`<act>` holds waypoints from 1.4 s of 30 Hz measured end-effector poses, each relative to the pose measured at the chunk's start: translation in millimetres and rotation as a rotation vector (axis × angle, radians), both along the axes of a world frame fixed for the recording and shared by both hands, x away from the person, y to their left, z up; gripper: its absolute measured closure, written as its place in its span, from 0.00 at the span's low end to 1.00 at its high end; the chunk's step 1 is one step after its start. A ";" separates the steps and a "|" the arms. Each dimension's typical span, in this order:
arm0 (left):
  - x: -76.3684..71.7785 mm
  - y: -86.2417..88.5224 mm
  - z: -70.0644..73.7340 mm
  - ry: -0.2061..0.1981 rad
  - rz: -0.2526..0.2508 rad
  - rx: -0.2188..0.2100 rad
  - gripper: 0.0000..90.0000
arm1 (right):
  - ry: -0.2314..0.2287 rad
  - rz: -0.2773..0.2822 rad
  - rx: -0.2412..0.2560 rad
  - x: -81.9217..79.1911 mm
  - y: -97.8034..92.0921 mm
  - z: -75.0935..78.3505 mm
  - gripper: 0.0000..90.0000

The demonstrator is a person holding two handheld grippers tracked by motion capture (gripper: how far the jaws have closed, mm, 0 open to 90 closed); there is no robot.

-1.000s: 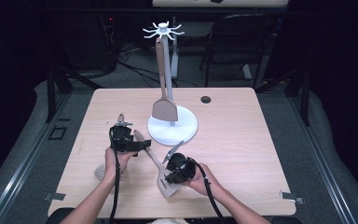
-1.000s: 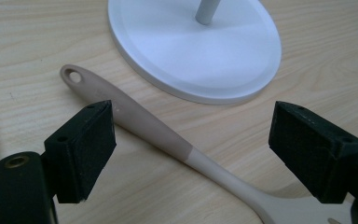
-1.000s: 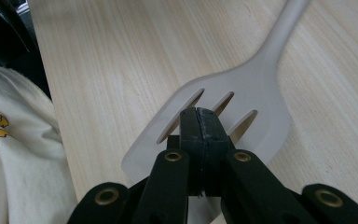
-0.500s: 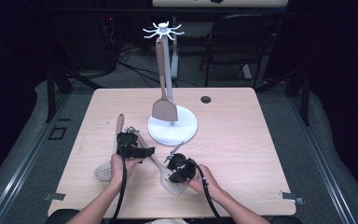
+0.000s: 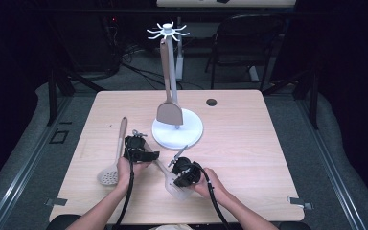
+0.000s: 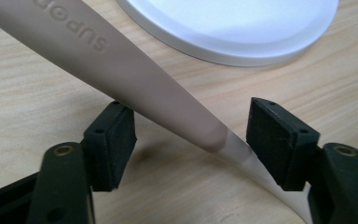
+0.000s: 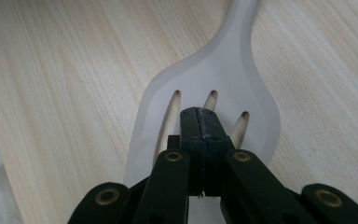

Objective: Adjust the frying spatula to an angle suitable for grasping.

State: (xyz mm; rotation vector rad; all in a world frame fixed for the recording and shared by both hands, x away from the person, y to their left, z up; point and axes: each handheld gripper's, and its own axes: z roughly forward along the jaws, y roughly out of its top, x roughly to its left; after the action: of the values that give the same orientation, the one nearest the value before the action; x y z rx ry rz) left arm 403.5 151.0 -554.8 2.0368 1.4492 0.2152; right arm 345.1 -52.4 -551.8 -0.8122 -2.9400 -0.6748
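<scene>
A translucent slotted spatula (image 5: 175,189) lies flat on the wooden table (image 5: 249,143), its taupe handle running up-left. My left gripper (image 5: 139,152) is open, and that handle (image 6: 121,60) passes between its jaws (image 6: 191,135) without being clamped. My right gripper (image 5: 184,171) is shut, its tips (image 7: 198,116) resting on the blade (image 7: 223,70) between the slots. A brown spatula (image 5: 168,112) hangs from the white stand (image 5: 189,132).
A skimmer (image 5: 109,177) with a brown handle lies left of my left hand. The stand's round base (image 6: 233,28) sits just beyond the left gripper. A dark grommet (image 5: 212,102) marks the table's far side. A chair (image 5: 249,43) stands behind the table.
My left gripper has moved right, off the skimmer's handle and onto the slotted spatula's handle. The right gripper has shifted slightly toward the near edge, staying on the blade.
</scene>
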 end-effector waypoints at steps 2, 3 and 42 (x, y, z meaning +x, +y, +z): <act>1.2 1.1 -0.1 0.001 0.010 -0.004 0.40 | 0.003 0.006 0.003 0.2 -0.1 -0.1 1.00; 1.4 1.0 0.2 0.001 0.015 -0.008 0.41 | 0.007 0.003 0.015 0.5 -0.3 -1.0 1.00; -15.4 -2.1 29.7 -0.156 -0.073 -0.165 0.66 | -0.107 -0.100 0.210 23.0 12.7 10.8 0.64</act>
State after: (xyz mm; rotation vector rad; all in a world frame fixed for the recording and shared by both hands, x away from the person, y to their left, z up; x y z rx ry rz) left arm 388.0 149.0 -525.1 1.8918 1.2528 0.2124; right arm 368.1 -39.7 -541.0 -0.9338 -2.8674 -1.0440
